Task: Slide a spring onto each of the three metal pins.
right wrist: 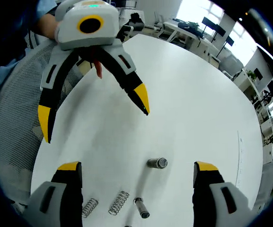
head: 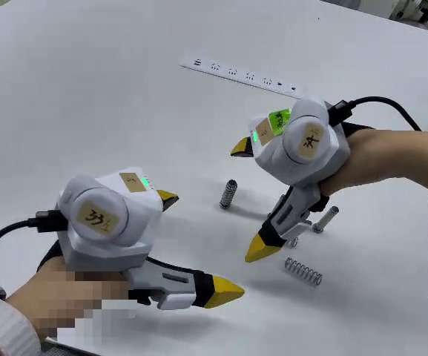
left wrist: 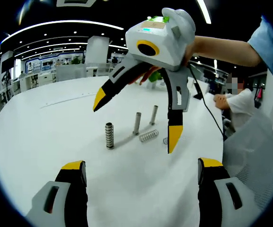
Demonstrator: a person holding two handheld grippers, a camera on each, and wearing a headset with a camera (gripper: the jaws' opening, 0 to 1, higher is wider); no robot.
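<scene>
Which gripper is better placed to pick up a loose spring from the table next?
Right. The right gripper is open, with one of its fingers close beside a loose spring; the left gripper sits farther off.

Facing gripper views (head overhead) share pins (left wrist: 137, 124).

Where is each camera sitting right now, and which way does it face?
Head view: from the headset, down at the table; left hand, right hand, left gripper, right gripper.
Left gripper view: along its own open jaws, across the bare pins toward the right gripper.
Right gripper view: along its open jaws, facing the left gripper.
Shared: the sprung pin.
</scene>
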